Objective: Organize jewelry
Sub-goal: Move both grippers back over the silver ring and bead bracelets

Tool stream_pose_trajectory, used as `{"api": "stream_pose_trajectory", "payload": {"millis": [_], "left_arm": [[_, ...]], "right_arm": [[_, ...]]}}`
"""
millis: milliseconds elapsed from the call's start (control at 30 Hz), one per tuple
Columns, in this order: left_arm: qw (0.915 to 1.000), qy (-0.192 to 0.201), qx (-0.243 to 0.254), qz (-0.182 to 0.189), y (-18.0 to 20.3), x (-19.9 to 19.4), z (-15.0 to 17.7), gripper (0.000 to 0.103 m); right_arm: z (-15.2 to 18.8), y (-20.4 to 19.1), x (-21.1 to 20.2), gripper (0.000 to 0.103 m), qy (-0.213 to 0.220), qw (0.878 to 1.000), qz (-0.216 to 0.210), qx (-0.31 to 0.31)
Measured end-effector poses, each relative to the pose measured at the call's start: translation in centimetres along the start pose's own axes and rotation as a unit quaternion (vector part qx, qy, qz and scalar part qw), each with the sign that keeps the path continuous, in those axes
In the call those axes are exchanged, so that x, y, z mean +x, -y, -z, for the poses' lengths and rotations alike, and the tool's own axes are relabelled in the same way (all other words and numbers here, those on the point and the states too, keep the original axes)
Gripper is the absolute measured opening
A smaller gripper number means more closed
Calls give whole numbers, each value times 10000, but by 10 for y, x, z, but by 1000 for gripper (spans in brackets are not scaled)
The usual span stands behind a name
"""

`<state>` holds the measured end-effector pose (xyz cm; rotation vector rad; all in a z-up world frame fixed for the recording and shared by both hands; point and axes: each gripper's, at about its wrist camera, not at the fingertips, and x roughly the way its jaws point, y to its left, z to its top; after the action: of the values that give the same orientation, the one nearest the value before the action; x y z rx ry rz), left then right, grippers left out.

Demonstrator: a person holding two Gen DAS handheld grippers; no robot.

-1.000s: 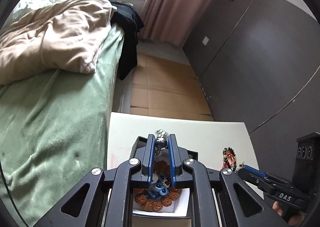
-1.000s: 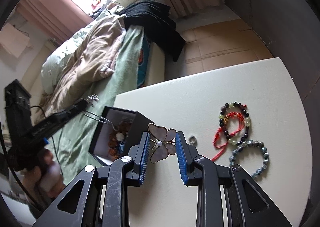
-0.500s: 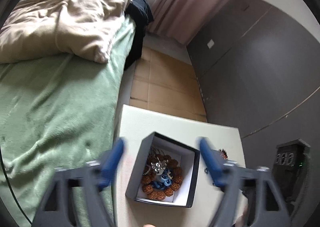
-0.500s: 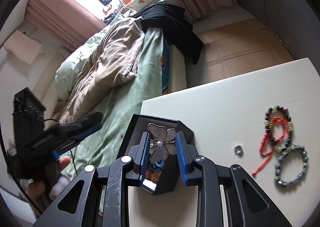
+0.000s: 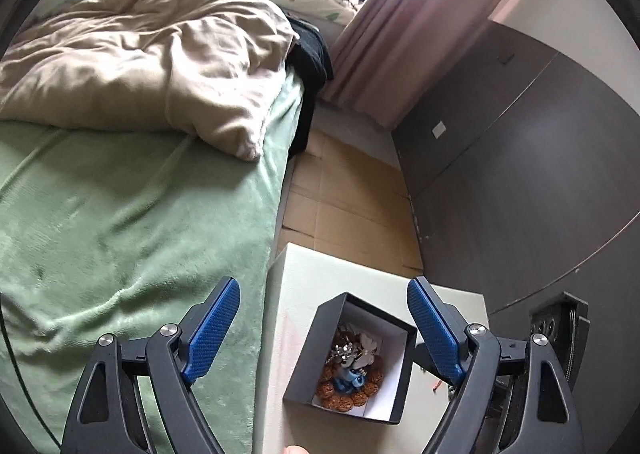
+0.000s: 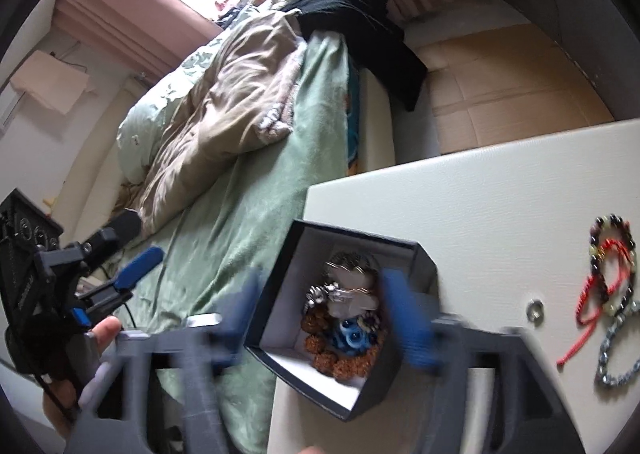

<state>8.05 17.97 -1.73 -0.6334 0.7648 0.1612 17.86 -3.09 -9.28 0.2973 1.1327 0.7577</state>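
A black jewelry box (image 5: 320, 338) with a white inside stands on the white table (image 5: 304, 278). It holds a brown bead bracelet, a blue piece, a silver piece and the pale butterfly brooch (image 5: 368, 346). My left gripper (image 5: 324, 330) is wide open and empty above the box. In the right wrist view the box (image 6: 416, 258) lies under my right gripper (image 6: 324, 318), which is open and motion-blurred, with the butterfly brooch (image 6: 352, 298) lying in the box. A small ring (image 6: 535, 309), a dark bead bracelet with red cord (image 6: 612, 254) and a grey bead bracelet (image 6: 616, 350) lie on the table to the right.
A bed with a green blanket (image 5: 120, 214) and a beige duvet (image 5: 140, 62) borders the table's left edge. Cardboard covers the floor (image 5: 348, 194) beyond the table. A dark wardrobe wall (image 5: 520, 154) stands on the right. My left gripper also shows in the right wrist view (image 6: 136, 266).
My left gripper opened, let the silver piece into the box and drew back. My right gripper carried the butterfly brooch over the box, then opened, and the brooch now lies inside.
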Motion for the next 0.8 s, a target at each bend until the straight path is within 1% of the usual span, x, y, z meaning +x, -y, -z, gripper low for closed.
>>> {"api": "stream_pose_trajectory", "payload": {"millis": [67, 133, 200, 233, 267, 300, 400, 533, 600, 700, 800], "left_arm": [[10000, -54, 30, 66, 3, 3, 2, 86], [9998, -173, 142, 6, 10, 9, 6, 86], [9995, -194, 263, 25, 18, 12, 11, 86], [9993, -189, 312, 52, 22, 11, 13, 88], [9992, -181, 346, 83, 25, 12, 14, 91], [9990, -169, 389, 158, 31, 12, 16, 102], [9984, -140, 496, 248, 42, 12, 22, 103], [9968, -150, 757, 229, 58, 17, 32, 103], [9955, -148, 887, 292, 67, 19, 38, 103], [9930, -153, 1034, 543, 81, 21, 47, 103], [9898, -203, 1300, 549, 99, 26, 58, 103]], "right_arm": [[1, 3, -9, 88, 71, 9999, 128, -24], [3, 9, -19, 88, 133, 9996, 254, 27], [5, 15, -31, 88, 208, 9991, 375, 75], [6, 20, -40, 92, 264, 9986, 451, 117], [6, 23, -45, 98, 304, 9982, 492, 141], [8, 27, -53, 102, 386, 9975, 562, 172], [12, 42, -74, 103, 652, 9933, 917, 263], [18, 59, -108, 103, 1249, 9850, 1169, 239], [19, 63, -118, 103, 1374, 9819, 1295, 155], [17, 74, -133, 103, 1415, 9774, 1562, 150], [15, 83, -140, 103, 1314, 9721, 1940, 117]]}}
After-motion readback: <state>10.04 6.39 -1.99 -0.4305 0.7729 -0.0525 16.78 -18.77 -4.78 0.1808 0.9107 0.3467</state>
